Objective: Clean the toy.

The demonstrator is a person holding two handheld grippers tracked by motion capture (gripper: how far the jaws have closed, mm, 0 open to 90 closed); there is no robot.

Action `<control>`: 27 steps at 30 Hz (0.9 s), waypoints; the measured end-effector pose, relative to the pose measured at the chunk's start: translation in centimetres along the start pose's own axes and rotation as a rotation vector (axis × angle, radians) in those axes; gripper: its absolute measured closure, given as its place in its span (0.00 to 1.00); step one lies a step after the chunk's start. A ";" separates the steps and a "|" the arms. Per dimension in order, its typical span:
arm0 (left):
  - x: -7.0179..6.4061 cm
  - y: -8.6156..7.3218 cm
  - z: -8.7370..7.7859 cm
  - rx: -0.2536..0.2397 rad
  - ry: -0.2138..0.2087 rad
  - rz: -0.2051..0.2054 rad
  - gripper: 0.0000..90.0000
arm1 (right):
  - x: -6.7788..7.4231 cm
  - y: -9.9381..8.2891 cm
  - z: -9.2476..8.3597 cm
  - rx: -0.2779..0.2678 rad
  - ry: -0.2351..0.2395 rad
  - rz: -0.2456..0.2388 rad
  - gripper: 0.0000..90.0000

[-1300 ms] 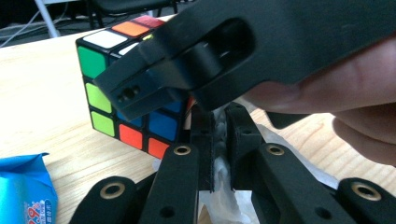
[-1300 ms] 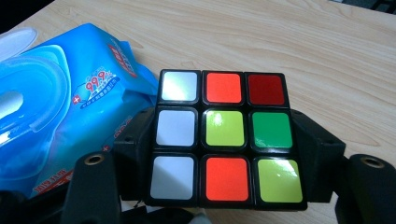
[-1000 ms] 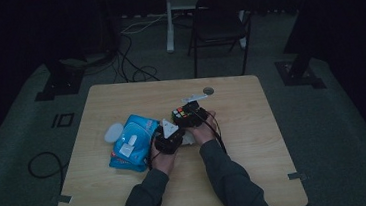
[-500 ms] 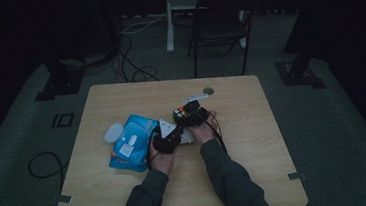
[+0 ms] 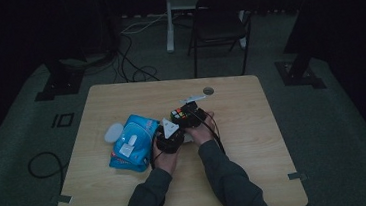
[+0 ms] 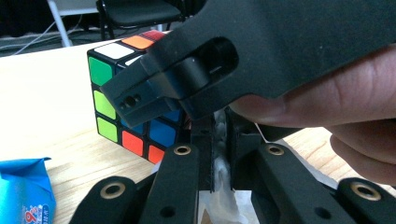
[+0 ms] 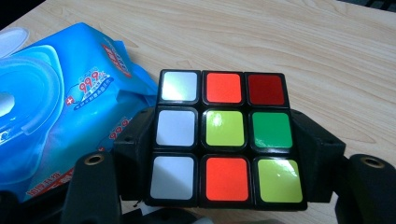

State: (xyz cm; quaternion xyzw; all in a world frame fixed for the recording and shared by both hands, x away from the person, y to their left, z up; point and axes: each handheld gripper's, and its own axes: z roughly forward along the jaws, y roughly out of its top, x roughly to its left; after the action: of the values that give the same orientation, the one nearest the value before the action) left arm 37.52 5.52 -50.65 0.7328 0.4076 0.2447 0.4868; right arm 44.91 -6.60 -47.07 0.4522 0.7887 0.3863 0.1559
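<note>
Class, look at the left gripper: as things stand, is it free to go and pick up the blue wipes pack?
Probably not yet. The left gripper sits right beside the wipes pack with bare table between, but its jaws are already shut on a white wipe, pressed by the cube. It would have to release that first.

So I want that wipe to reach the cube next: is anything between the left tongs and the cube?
Yes: the right tongs, shut on the cube, cross in front of it in the left gripper view. The left tongs, pinching the white wipe, sit just behind that jaw.
</note>
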 end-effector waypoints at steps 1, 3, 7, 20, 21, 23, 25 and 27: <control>0.0 0.0 0.0 0.000 0.001 -0.001 0.94 | 0.0 0.0 0.0 0.001 0.000 0.000 0.38; 0.0 -0.1 0.0 0.004 0.001 -0.001 0.94 | 0.0 0.0 0.0 0.000 0.001 -0.001 0.38; 0.1 -0.5 0.0 0.014 0.006 -0.002 0.94 | -0.1 0.1 -0.2 -0.007 0.000 -0.001 0.38; 0.7 -0.8 -0.3 0.019 0.022 -0.032 0.94 | -0.8 0.0 -0.4 -0.002 -0.020 0.015 0.38; 0.7 -0.8 -0.3 0.014 0.023 -0.033 0.94 | -0.8 0.0 -0.3 0.000 -0.023 0.009 0.38; 0.8 -0.8 -0.3 0.012 0.021 -0.034 0.94 | -0.7 0.0 -0.3 0.000 -0.024 0.010 0.38; 0.7 -0.7 -0.4 -0.003 0.015 -0.040 0.94 | -0.7 0.0 -0.3 0.000 -0.023 0.010 0.38; 0.6 -0.6 -0.5 -0.008 0.012 -0.035 0.94 | -0.7 -0.1 -0.2 0.002 -0.022 0.012 0.38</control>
State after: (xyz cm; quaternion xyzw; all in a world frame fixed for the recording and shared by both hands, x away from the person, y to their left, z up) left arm 37.27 6.42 -50.99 0.7220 0.4223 0.2424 0.4916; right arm 45.11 -7.30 -47.04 0.4614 0.7846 0.3813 0.1618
